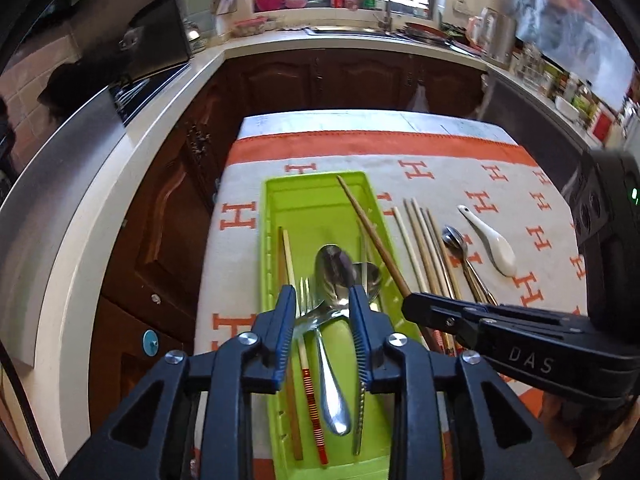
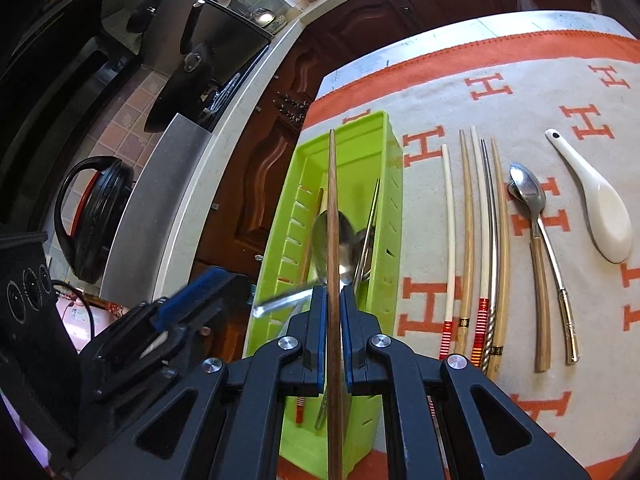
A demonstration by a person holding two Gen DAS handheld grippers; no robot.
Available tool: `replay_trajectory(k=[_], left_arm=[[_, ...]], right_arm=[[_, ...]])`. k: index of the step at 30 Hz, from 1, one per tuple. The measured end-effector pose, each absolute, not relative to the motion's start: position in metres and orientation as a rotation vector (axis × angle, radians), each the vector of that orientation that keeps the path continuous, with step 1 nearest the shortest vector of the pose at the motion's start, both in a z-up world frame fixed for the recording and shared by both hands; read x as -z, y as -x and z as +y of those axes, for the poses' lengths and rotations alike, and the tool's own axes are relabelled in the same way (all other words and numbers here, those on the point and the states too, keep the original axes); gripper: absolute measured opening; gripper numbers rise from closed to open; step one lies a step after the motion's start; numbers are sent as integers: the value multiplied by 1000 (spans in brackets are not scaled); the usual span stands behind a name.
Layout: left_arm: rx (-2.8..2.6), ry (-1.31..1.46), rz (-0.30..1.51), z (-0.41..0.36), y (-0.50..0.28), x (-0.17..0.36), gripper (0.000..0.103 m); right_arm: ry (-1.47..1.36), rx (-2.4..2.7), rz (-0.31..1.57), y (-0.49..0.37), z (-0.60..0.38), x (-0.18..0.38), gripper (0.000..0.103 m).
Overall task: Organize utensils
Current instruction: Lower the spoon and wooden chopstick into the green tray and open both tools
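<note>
My left gripper (image 1: 323, 296) hangs slightly parted over the green tray (image 1: 276, 200), its pads clear of the spoons and fork (image 1: 306, 300) below. At three o'clock, my right gripper (image 2: 331, 294) clamps a brown chopstick (image 2: 333, 200) above the tray.

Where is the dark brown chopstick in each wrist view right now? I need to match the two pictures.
Left wrist view: dark brown chopstick lies diagonally over the right side of the green tray, its near end in the right gripper.
Right wrist view: it runs straight up the centre, clamped between the blue pads.
Shared landmark: the white ceramic spoon on the cloth, right of the tray.
</note>
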State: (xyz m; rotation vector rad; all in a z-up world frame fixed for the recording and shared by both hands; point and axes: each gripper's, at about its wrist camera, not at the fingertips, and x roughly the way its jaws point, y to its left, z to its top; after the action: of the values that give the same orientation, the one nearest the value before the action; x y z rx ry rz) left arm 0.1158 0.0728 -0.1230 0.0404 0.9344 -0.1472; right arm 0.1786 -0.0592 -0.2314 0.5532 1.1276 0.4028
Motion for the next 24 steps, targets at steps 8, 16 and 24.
replay_trajectory(k=[8, 16, 24], left_arm=[[24, 73, 980, 111, -120, 135, 27], [-11, 108, 991, 112, -118, 145, 48], [16, 101, 996, 99, -113, 146, 48]], right_arm=[[-566, -387, 1198, -189, -49, 251, 7], [-570, -422, 1223, -184, -45, 254, 19], [-518, -403, 1195, -174, -56, 241, 19]])
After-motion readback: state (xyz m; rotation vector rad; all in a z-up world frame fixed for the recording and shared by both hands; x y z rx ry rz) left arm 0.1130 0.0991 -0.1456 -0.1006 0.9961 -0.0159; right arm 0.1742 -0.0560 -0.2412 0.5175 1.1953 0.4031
